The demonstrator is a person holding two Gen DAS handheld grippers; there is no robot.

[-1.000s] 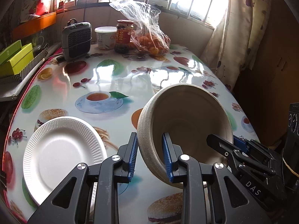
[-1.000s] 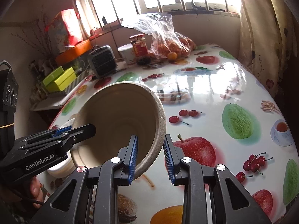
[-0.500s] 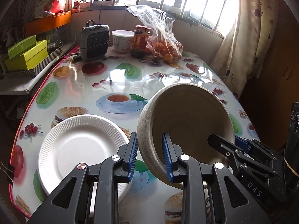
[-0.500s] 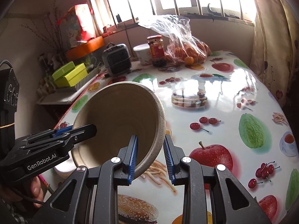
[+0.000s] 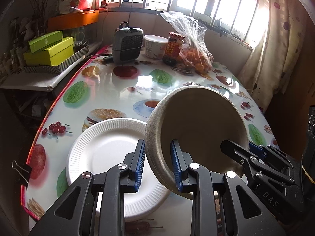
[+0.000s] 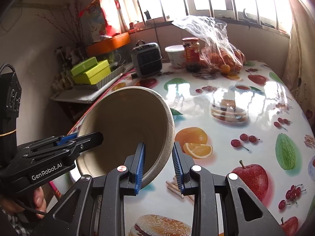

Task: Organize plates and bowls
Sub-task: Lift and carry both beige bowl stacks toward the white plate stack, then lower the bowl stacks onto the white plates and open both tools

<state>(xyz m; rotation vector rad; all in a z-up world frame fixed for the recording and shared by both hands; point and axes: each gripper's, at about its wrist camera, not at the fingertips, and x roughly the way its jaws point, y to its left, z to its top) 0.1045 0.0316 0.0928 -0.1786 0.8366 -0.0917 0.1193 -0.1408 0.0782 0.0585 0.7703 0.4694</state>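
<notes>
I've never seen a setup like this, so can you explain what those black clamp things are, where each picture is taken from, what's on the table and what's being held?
No robot arm here: a person holds a two-finger clamp in each hand, each carrying a wide-angle camera that looks along its fingers. One picture comes from the left gripper, the other from the right gripper; each also shows the other tool at its edge. Both are shut on opposite sides of one beige bowl, held tilted above the table. A white ridged plate lies on the fruit-print cloth just left of the bowl. At the far end stand a small grey heater, a white tub, a red-labelled jar and a bag of oranges.
</notes>
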